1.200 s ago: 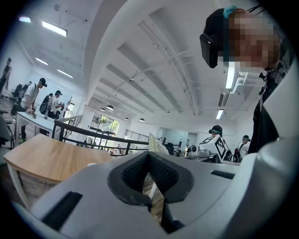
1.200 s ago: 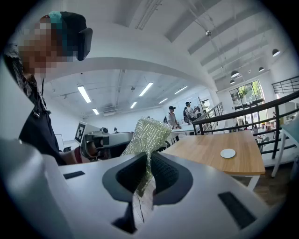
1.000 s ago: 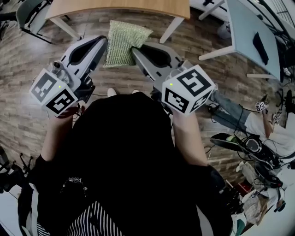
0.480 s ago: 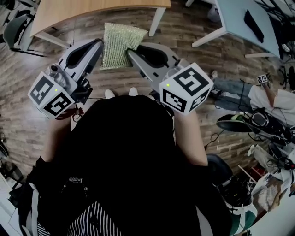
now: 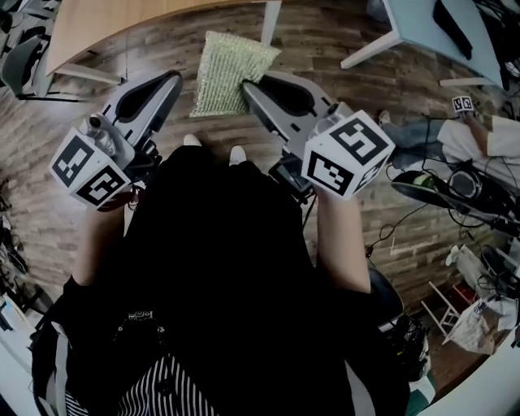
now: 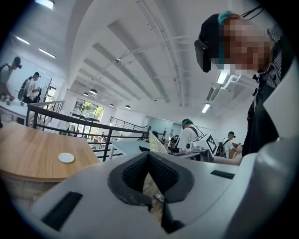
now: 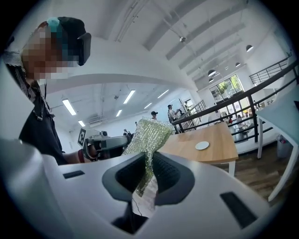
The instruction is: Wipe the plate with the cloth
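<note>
A green knitted cloth (image 5: 227, 69) hangs from my right gripper (image 5: 246, 84), whose jaws are shut on one of its corners. In the right gripper view the cloth (image 7: 149, 135) rises from between the dark pads (image 7: 168, 175). My left gripper (image 5: 173, 79) is level with it just to the left, shut and holding nothing; its pads (image 6: 135, 172) meet. A small white plate (image 6: 66, 158) lies on a wooden table (image 6: 28, 154) some way ahead, and the plate (image 7: 202, 145) also shows in the right gripper view. The head view does not show the plate.
I stand on a wood-plank floor (image 5: 49, 187) in front of the wooden table (image 5: 106, 24). A grey-blue table (image 5: 439, 32) is at the upper right. Cables, bags and a seated person (image 5: 479, 146) fill the right side. A black railing (image 6: 70, 126) runs behind the table.
Both grippers keep their pose, the cloth still held by the right one. The right gripper has drifted slightly right, and the wooden table has slid toward the head view's upper left.
</note>
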